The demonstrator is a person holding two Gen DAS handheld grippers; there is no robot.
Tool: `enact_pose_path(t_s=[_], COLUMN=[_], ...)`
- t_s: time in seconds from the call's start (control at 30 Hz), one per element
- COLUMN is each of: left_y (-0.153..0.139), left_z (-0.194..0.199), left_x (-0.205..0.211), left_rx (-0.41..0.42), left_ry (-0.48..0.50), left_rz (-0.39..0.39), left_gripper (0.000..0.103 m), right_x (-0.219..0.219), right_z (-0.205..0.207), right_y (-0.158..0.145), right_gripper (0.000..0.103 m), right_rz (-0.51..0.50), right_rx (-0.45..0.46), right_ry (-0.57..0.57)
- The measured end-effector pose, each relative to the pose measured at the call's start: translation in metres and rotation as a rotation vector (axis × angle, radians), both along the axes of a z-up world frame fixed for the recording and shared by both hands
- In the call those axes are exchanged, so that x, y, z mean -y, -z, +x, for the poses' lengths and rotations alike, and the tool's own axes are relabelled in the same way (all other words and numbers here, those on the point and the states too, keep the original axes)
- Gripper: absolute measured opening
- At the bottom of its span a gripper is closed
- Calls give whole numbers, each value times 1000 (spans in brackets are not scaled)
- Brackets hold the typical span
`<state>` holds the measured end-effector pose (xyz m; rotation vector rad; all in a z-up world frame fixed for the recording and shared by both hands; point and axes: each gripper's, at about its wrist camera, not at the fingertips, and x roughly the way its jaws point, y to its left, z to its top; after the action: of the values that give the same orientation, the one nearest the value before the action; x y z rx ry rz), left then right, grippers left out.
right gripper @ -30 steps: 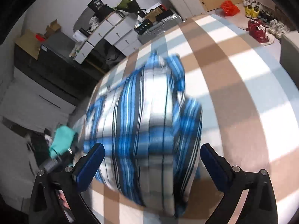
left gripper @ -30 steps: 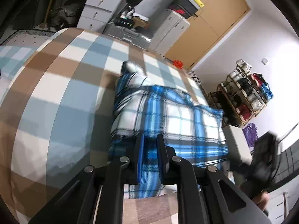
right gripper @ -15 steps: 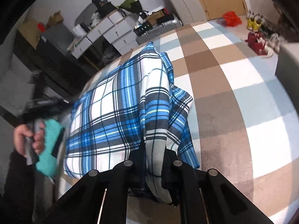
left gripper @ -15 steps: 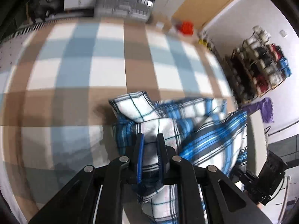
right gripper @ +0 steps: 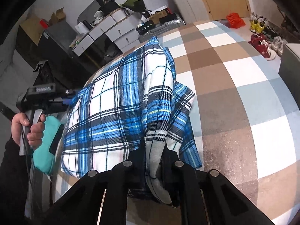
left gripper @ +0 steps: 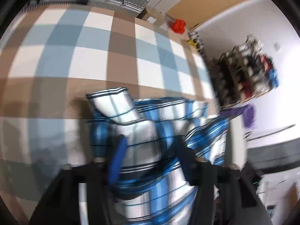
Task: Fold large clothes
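While parting its jaws around a fold of the plaid shirt [left gripper: 142,150], left gripper [left gripper: 148,159] — letting the cloth go, probably so that side could settle onto the checked bedspread [left gripper: 93,56]. Shirt bunched near the bed's near edge, half folded. On the right, right gripper [right gripper: 153,161] clamped on a gathered grey-and-blue edge — likely kept pinched to carry the next fold across.
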<state>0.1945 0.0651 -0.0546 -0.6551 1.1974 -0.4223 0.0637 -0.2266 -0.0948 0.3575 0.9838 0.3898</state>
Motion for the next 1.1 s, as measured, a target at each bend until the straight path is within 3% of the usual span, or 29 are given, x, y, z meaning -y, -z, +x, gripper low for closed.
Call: enact_pose_path(t_s=[0.03, 0.1, 0.17, 0.27, 0.33, 0.47, 0.53, 0.6, 0.7, 0.83, 0.93, 1.1], left_y=[-1, -3, -3, -6, 3, 14, 15, 11, 7, 11, 20, 32], left_z=[1, 2, 0, -3, -3, -1, -3, -5, -6, -7, -11, -14], left_x=[3, 12, 13, 11, 11, 12, 15, 23, 23, 4, -11, -23], left_rx=[1, 15, 7, -31, -54, -60, -49, -30, -21, 12, 17, 25], left_ry=[3, 37, 26, -44, -4, -17, -17, 6, 6, -24, -55, -92], left_rz=[3, 102, 148, 347, 238, 218, 227, 258, 250, 163, 45, -71], left_gripper=[60, 61, 61, 61, 61, 60, 48, 29, 20, 18, 17, 17], right_x=[1, 1, 1, 0, 0, 0, 0, -1, -1, 0, 1, 11], right_z=[-2, -3, -3, -3, -3, -4, -4, -4, -3, -3, 1, 6], right_y=[0, 0, 0, 0, -1, -1, -1, -1, 0, 1, 10, 19], right_gripper=[12, 12, 12, 12, 12, 12, 12, 12, 12, 12, 12, 12], right_rz=[3, 10, 3, -4, -6, -5, -5, -6, -7, 7, 2, 85], right_rx=[0, -3, 2, 4, 5, 3, 3, 4, 5, -1, -44, -90], right_ry=[1, 1, -3, -4, -5, -1, 0, -1, -2, -11, -16, -5])
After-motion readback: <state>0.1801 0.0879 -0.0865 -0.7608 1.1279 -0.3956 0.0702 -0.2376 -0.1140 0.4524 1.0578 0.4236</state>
